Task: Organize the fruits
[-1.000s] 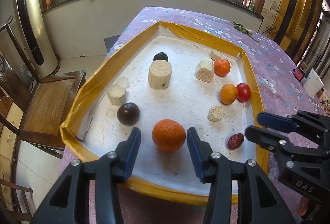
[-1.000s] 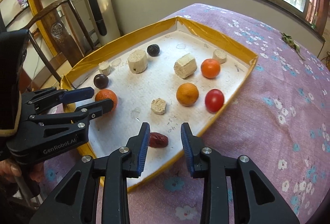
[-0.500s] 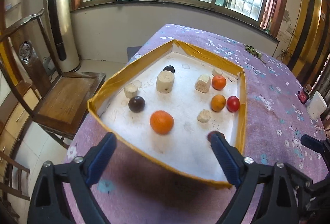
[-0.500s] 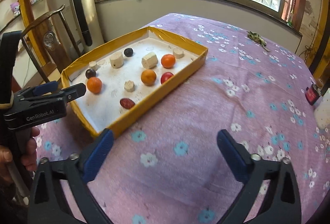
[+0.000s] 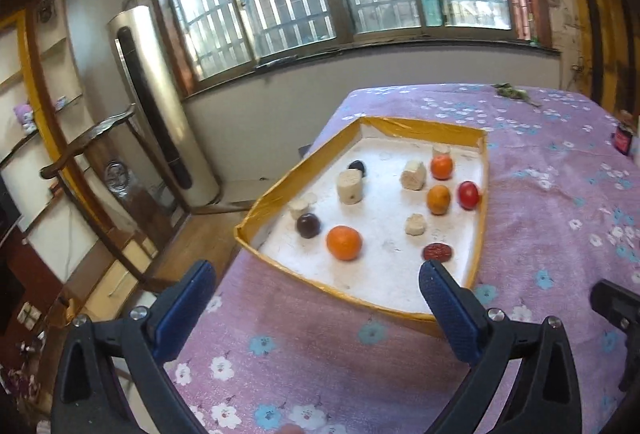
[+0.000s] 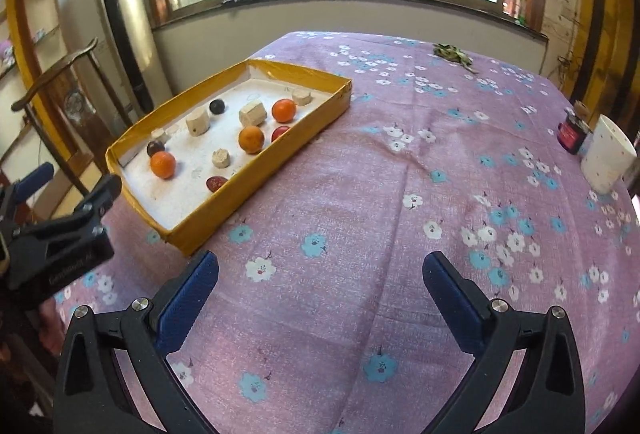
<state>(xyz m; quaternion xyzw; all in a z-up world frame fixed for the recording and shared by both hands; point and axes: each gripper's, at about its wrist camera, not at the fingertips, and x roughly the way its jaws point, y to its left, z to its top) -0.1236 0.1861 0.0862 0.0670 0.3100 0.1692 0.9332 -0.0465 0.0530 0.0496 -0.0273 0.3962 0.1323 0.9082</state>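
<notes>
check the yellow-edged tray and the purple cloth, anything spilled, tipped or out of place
Nothing is spilled. The fruits and pale foam chunks all sit inside the yellow-edged white tray. The only stray thing is a small clump of green leaves lying on the purple flowered tablecloth at its far edge, away from the tray.

3 oranges, tomato, in tray

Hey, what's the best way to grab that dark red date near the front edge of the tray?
Probably from above, pinching the date across its narrow middle. It lies flat near the tray's front and right walls, so a low sideways approach looks blocked. The open left gripper is nearest.
</notes>
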